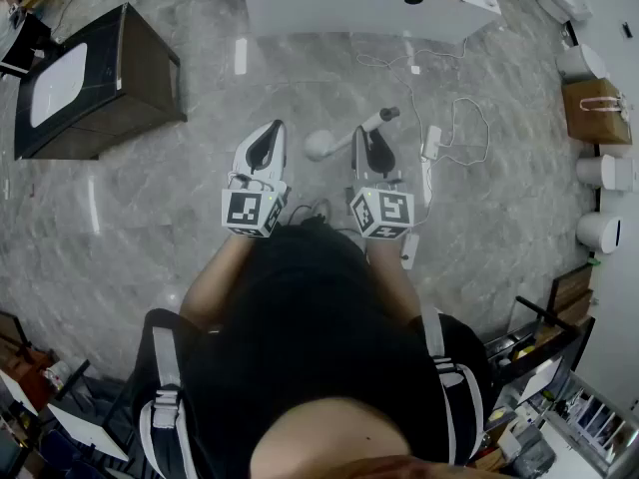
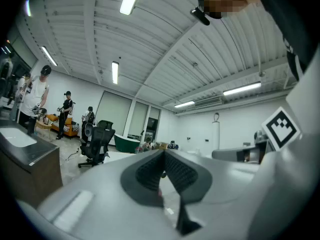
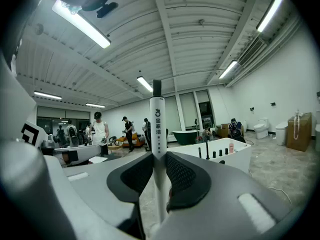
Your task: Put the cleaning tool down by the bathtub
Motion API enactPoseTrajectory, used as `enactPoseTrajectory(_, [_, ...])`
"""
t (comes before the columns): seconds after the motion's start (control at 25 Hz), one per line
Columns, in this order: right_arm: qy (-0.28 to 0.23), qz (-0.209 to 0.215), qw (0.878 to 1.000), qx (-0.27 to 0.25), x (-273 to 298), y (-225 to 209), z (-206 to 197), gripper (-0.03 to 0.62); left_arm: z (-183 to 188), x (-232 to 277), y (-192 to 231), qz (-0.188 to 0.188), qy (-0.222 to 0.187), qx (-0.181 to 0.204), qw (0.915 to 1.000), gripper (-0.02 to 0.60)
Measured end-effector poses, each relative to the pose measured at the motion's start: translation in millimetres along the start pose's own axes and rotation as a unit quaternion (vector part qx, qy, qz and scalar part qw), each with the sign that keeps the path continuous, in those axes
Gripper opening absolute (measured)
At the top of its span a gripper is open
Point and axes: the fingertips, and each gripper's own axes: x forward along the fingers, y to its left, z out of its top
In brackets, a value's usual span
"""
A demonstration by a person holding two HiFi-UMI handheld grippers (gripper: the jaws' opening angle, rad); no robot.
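The cleaning tool (image 1: 320, 145) is a white stick with a round white head and a dark end cap. It hangs over the marble floor, a short way before the white bathtub (image 1: 300, 8). My right gripper (image 1: 367, 138) is shut on its handle. In the right gripper view the printed white handle (image 3: 158, 124) stands upright between the pads of that gripper (image 3: 159, 156), and the bathtub (image 3: 227, 154) lies ahead to the right. My left gripper (image 1: 268, 133) is beside it on the left, shut on nothing, its pads meeting at the tip (image 2: 162, 156).
A dark cabinet with a white basin (image 1: 140, 68) stands at the left. White cables and a power strip (image 1: 431, 143) lie on the floor to the right of the tool. Toilets (image 1: 603, 172) and a brown bag (image 1: 595, 108) line the right wall. Several people stand far back (image 3: 102, 131).
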Motion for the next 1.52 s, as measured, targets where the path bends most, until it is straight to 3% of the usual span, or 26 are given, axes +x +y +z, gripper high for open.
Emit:
enactPoseTrajectory(0.48, [0.003, -0.003, 1.0, 0.004, -3, -3, -2, 0.087, -1, -1, -6, -0.002, 0.004, 0.001, 1.0, 0.009])
enactPoseTrajectory(0.96, [-0.006, 0.001, 1.0, 0.009, -10, -33, -4, 0.087, -10, 16, -34, -0.004, 0.01, 0.004, 0.9999, 0.009])
enactPoseTrajectory(1.52, [-0.008, 0.019, 1.0, -0.003, -26, -98, -8, 0.087, -18, 31, -76, 0.041, 0.006, 0.002, 0.9991, 0.009])
